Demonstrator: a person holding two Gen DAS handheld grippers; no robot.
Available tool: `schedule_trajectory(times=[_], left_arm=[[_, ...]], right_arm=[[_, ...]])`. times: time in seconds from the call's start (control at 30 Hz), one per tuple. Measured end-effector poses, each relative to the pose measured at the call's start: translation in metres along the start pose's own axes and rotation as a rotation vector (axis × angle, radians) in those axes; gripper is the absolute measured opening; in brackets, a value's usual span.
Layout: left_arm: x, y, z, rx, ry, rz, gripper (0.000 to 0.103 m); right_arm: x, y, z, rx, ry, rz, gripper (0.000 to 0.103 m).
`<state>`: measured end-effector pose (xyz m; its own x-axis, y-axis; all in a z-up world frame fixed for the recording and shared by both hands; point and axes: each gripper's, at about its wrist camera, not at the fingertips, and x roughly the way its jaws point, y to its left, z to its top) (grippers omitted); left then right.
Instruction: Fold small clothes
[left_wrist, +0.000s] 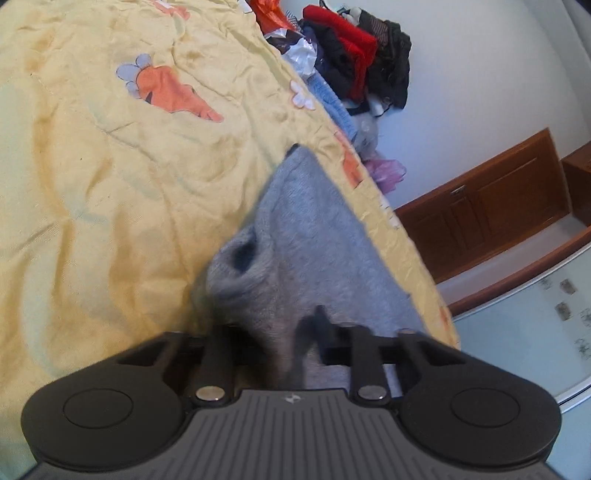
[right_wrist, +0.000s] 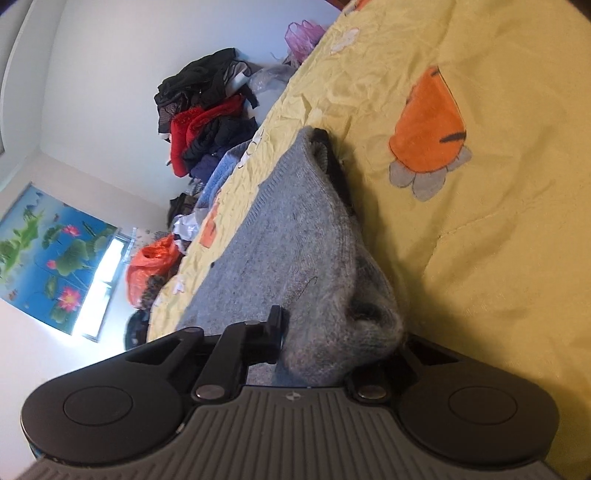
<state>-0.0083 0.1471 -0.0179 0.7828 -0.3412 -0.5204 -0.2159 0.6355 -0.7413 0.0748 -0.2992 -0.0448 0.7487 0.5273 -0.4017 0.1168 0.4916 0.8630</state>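
Note:
A grey knitted garment (left_wrist: 306, 240) lies on the yellow bedsheet (left_wrist: 110, 184) near its edge. In the left wrist view my left gripper (left_wrist: 291, 336) is shut on a bunched fold of it; one dark finger (left_wrist: 320, 319) shows, and wool covers the other. In the right wrist view the same grey garment (right_wrist: 295, 229) stretches away along the sheet (right_wrist: 498, 258). My right gripper (right_wrist: 332, 343) is shut on its thick rolled near end. The left finger (right_wrist: 274, 325) presses the wool from the side; the other finger is hidden under the cloth.
A pile of black, red and blue clothes (left_wrist: 354, 62) (right_wrist: 207, 122) lies beyond the bed's edge against the white wall. An orange plastic bag (right_wrist: 151, 266) sits further along. A wooden cabinet (left_wrist: 491, 210) and a lotus poster (right_wrist: 48, 254) are on the walls.

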Motion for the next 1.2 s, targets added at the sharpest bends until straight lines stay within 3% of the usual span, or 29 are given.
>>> schedule_trajectory(times=[0.13, 0.33, 0.43, 0.6, 0.67, 0.7, 0.73, 0.77, 0.8, 0.83, 0.87, 0.9, 0.97, 1.03, 1.13, 1.2], left_arm=[[-0.008, -0.010, 0.000, 0.057, -0.036, 0.031, 0.005], [-0.071, -0.031, -0.002, 0.158, -0.045, -0.083, 0.004], [-0.106, -0.019, -0.014, 0.179, -0.029, -0.070, 0.004], [-0.093, 0.025, -0.028, 0.132, 0.108, 0.047, 0.007], [-0.098, 0.034, -0.025, 0.104, 0.109, 0.044, 0.009], [-0.104, 0.031, -0.021, 0.107, 0.095, 0.067, 0.013], [-0.113, 0.026, -0.014, 0.136, 0.063, 0.089, 0.022], [-0.121, 0.019, -0.007, 0.177, 0.003, 0.105, 0.028], [-0.130, 0.009, -0.002, 0.230, -0.087, 0.127, 0.045], [-0.134, -0.005, 0.001, 0.304, -0.174, 0.153, 0.075], [-0.131, -0.021, 0.003, 0.394, -0.238, 0.179, 0.087], [-0.122, -0.039, 0.004, 0.500, -0.276, 0.198, 0.092], [-0.091, -0.071, 0.003, 0.706, -0.297, 0.229, 0.092], [-0.045, -0.090, 0.010, 0.837, -0.238, 0.267, 0.092], [0.022, -0.100, 0.038, 0.843, -0.118, 0.333, 0.091], [0.054, -0.098, 0.054, 0.789, -0.030, 0.299, 0.089]], right_arm=[[0.000, 0.006, -0.001, -0.037, -0.006, -0.016, 0.015], [-0.038, 0.037, -0.006, -0.151, -0.008, 0.049, 0.014], [-0.071, 0.039, -0.018, -0.165, 0.042, 0.073, 0.014], [-0.088, 0.013, -0.050, -0.125, 0.133, -0.011, 0.015], [-0.086, 0.008, -0.054, -0.118, 0.151, -0.094, 0.024], [-0.091, 0.010, -0.051, -0.123, 0.136, -0.105, 0.026], [-0.099, 0.014, -0.045, -0.144, 0.102, -0.108, 0.037], [-0.111, 0.020, -0.036, -0.181, 0.038, -0.112, 0.056], [-0.122, 0.027, -0.026, -0.227, -0.035, -0.115, 0.064], [-0.129, 0.034, -0.017, -0.276, -0.094, -0.113, 0.074], [-0.129, 0.041, -0.005, -0.334, -0.133, -0.120, 0.074], [-0.124, 0.049, 0.005, -0.389, -0.144, -0.141, 0.074], [-0.098, 0.064, 0.024, -0.520, -0.120, -0.173, 0.075], [-0.059, 0.069, 0.041, -0.618, -0.080, -0.220, 0.075], [0.002, 0.066, 0.069, -0.629, 0.031, -0.252, 0.074], [0.034, 0.062, 0.080, -0.600, 0.113, -0.261, 0.073]])
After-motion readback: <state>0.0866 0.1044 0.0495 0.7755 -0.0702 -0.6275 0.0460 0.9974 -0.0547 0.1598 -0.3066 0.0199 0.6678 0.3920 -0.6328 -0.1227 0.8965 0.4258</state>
